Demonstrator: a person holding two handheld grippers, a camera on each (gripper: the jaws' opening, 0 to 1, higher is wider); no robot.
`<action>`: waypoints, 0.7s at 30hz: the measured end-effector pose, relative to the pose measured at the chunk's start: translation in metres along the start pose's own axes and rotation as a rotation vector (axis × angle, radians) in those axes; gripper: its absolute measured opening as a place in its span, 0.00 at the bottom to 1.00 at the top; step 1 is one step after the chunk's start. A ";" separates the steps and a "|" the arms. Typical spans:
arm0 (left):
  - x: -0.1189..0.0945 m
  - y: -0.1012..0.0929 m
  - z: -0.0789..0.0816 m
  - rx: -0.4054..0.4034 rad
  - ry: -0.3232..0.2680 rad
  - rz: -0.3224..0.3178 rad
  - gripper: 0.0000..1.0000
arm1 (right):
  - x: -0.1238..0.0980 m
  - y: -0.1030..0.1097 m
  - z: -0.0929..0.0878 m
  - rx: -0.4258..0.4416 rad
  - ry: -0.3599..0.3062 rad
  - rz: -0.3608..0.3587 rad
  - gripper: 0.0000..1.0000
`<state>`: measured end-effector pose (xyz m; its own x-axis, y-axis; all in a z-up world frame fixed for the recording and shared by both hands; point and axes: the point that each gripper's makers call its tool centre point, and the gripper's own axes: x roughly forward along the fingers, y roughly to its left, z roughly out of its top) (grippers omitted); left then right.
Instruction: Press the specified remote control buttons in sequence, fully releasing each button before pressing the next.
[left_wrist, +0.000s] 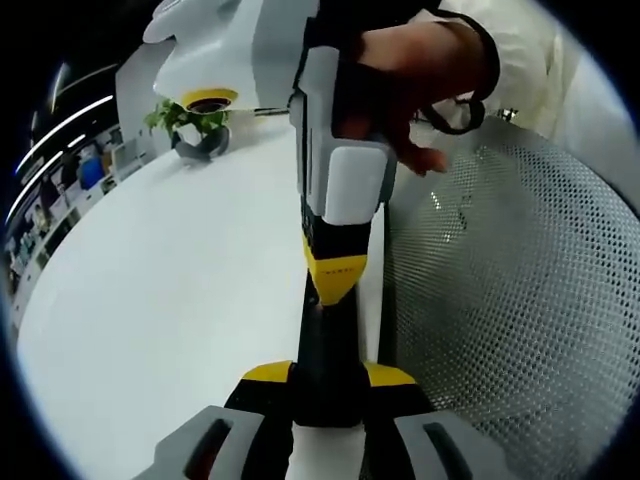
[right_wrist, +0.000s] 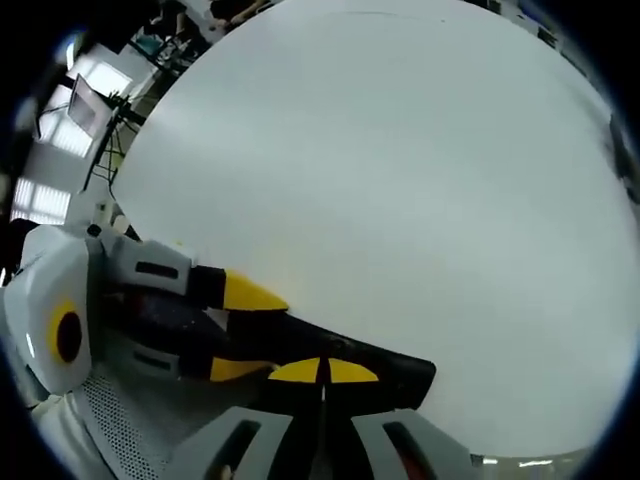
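A long black remote control (left_wrist: 325, 345) is clamped between the yellow-tipped jaws of my left gripper (left_wrist: 328, 376), which is shut on it and holds it just above the white table (left_wrist: 170, 290). My right gripper (left_wrist: 335, 272), held by a person's hand, comes down from above with its yellow tips together on the far part of the remote. In the right gripper view, the right gripper (right_wrist: 322, 372) is shut, its tips resting on the remote's (right_wrist: 395, 368) top face. The left gripper (right_wrist: 240, 330) grips the remote from the left. The buttons are hidden.
A grey perforated mesh chair back (left_wrist: 510, 300) stands right beside the table edge. A small green plant in a dark pot (left_wrist: 197, 128) sits at the far side of the table. Shelves and lit windows (right_wrist: 80, 90) lie beyond the table.
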<state>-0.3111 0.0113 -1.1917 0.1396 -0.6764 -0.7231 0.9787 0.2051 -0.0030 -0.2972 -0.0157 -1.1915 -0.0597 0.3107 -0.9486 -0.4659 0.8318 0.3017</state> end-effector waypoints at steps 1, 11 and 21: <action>0.000 0.000 0.000 -0.001 0.000 0.000 0.24 | 0.000 0.000 0.000 0.000 0.004 -0.006 0.00; 0.000 0.000 0.000 -0.001 -0.004 -0.001 0.24 | -0.003 0.000 -0.002 0.030 -0.077 0.004 0.00; 0.000 0.000 0.000 0.001 -0.006 -0.001 0.24 | -0.004 0.000 -0.003 0.046 -0.101 0.028 0.00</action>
<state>-0.3115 0.0112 -1.1914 0.1390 -0.6808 -0.7191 0.9791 0.2033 -0.0032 -0.2992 -0.0183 -1.1876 0.0182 0.3771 -0.9260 -0.4243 0.8415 0.3344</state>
